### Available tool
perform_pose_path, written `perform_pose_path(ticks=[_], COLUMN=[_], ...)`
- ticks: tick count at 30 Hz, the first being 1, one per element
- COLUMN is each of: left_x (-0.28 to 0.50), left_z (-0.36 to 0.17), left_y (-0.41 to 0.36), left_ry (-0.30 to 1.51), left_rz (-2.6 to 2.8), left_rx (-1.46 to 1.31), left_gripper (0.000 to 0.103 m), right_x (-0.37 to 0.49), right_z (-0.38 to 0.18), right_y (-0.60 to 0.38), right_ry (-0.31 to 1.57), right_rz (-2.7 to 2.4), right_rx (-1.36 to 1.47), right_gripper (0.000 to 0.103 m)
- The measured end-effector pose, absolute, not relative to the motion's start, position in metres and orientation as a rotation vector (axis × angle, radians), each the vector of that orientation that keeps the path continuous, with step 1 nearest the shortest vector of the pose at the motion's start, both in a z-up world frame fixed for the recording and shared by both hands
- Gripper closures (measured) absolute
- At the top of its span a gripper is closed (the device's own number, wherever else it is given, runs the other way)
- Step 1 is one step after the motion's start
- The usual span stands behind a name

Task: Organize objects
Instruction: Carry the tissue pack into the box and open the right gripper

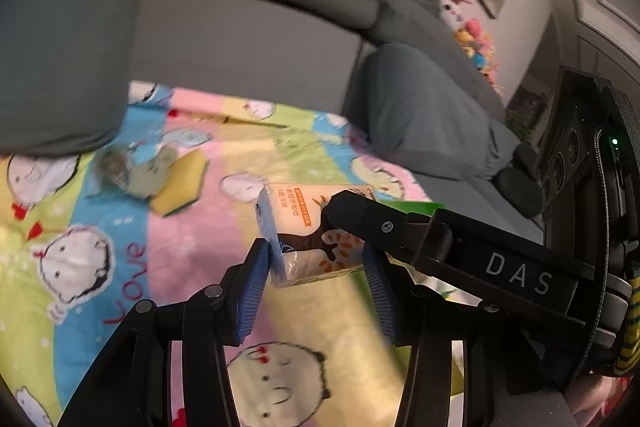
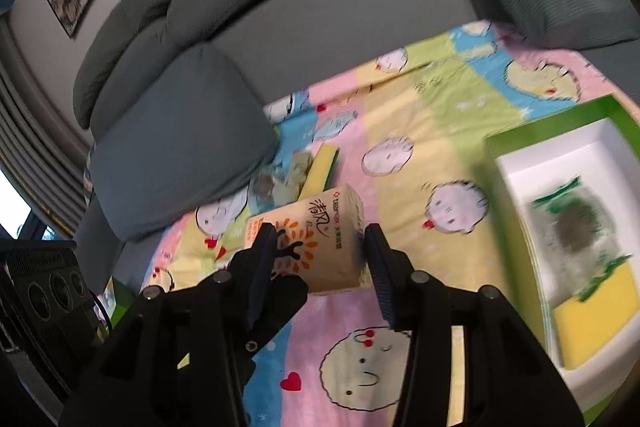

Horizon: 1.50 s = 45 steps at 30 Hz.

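Note:
An orange-and-cream tissue pack [image 1: 294, 211] hangs above the cartoon blanket [image 1: 180, 247], tilted. My left gripper [image 1: 316, 263] is shut on its near end, blue pads [image 1: 256, 279] against both sides. A black finger of my right gripper [image 1: 360, 217] crosses in from the right over the pack's top. In the right wrist view the same pack [image 2: 324, 219] sits between the fingers of my right gripper [image 2: 320, 255], which is shut on it. A finger of the left gripper [image 2: 280, 303] overlaps at lower left.
A yellow sponge [image 1: 182, 187] and a crumpled clear packet [image 1: 136, 171] lie on the blanket by the grey sofa [image 1: 240, 39]. A green box [image 2: 560, 125] with a white inside holds a bagged scourer [image 2: 580, 231] and a yellow sponge [image 2: 592, 327]. Plush toys [image 1: 476, 43] sit on the sofa.

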<state>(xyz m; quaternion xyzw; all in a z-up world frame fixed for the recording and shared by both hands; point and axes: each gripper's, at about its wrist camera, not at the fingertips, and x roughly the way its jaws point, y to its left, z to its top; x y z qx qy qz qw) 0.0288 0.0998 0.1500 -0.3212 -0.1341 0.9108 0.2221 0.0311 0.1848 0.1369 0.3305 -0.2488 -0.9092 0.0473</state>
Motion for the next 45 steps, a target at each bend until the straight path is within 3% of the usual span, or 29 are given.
perform_pose_path(ticks=[10, 24, 45], left_x=[0.035, 0.043, 0.03], left_z=[0.167, 0.158, 0.115], left_y=[0.168, 0.255, 0.312], left_ry=[-0.237, -0.121, -0.164], left_rz=[2.422, 2.255, 2.075], left_rx=[-0.824, -0.874, -1.069], left_gripper=[0.054, 0.054, 0.054], right_x=[0.076, 0.127, 0.141], right_z=[0.151, 0.138, 0.096], right_y=[0.242, 0.311, 0.367], right_ry=[-0.886, -1.089, -1.296], right_rz=[-2.901, -3.044, -3.093], right_rx=[0.856, 0.866, 1.094], right_gripper=[0.058, 0.056, 0.056])
